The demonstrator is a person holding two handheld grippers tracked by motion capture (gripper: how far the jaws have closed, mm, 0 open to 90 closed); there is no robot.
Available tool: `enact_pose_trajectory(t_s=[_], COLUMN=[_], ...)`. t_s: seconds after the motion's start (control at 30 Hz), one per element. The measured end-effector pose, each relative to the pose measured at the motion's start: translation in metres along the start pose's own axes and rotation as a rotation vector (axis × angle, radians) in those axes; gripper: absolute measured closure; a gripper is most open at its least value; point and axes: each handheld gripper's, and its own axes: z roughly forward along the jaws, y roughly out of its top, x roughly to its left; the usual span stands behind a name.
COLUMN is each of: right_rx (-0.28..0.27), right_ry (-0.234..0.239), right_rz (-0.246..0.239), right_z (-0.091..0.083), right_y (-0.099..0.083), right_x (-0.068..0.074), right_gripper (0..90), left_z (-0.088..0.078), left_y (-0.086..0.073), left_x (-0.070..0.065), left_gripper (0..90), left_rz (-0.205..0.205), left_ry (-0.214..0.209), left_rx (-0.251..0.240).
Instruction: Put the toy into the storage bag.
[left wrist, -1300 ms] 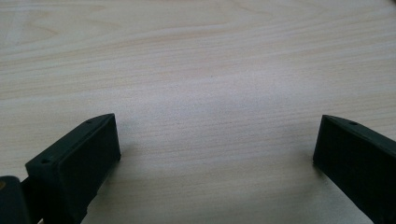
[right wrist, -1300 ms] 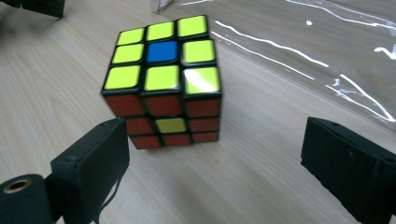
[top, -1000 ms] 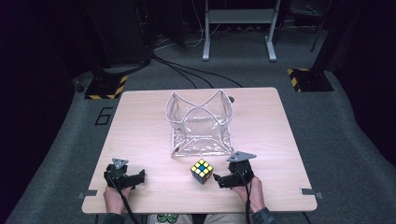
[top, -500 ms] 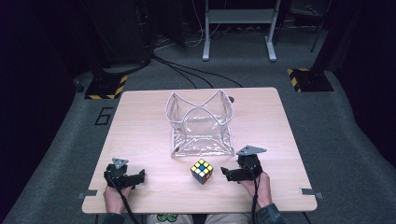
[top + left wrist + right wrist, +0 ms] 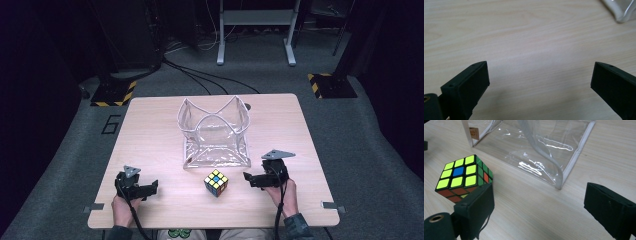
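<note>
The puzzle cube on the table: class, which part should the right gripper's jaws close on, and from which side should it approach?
Grip the puzzle cube across two opposite flat side faces, coming in low from its right, where the right gripper sits with jaws open. The cube rests flat and free on the table, apart from the clear bag behind it. It stands turned corner-on, so the jaws probably need rotating to meet the faces squarely.

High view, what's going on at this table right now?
A person holds a pair of tongs in each hand at a wooden table. The right tongs are open beside a puzzle cube, not touching it. The left tongs rest open near the front edge. A clear plastic bag stands open behind the cube.
</note>
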Motion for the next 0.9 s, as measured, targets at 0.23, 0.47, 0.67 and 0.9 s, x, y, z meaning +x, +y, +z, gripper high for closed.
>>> enact_pose_trajectory(t_s=[0.23, 0.47, 0.67, 0.9], right_rx=[-0.004, -0.015, -0.013, -0.015], right_ry=[-0.001, 0.011, 0.015, 0.027], right_rz=[0.002, 0.004, -0.002, -0.002], right_z=[-0.005, -0.008, -0.011, -0.014], right_y=[0.012, 0.025, 0.037, 0.05], right_x=[-0.006, -0.012, -0.014, -0.018], right_gripper=[9.5, 10.0, 10.2, 10.4], left_z=[-0.003, -0.007, -0.012, -0.013], left_y=[0.024, 0.047, 0.069, 0.092], left_x=[-0.006, -0.012, -0.014, -0.015], left_gripper=[3.6, 5.2, 5.3, 6.0], left_rz=[0.027, 0.04, 0.045, 0.038], left_ry=[-0.072, -0.117, -0.15, -0.188], left_rx=[0.001, -0.017, -0.04, -0.06])
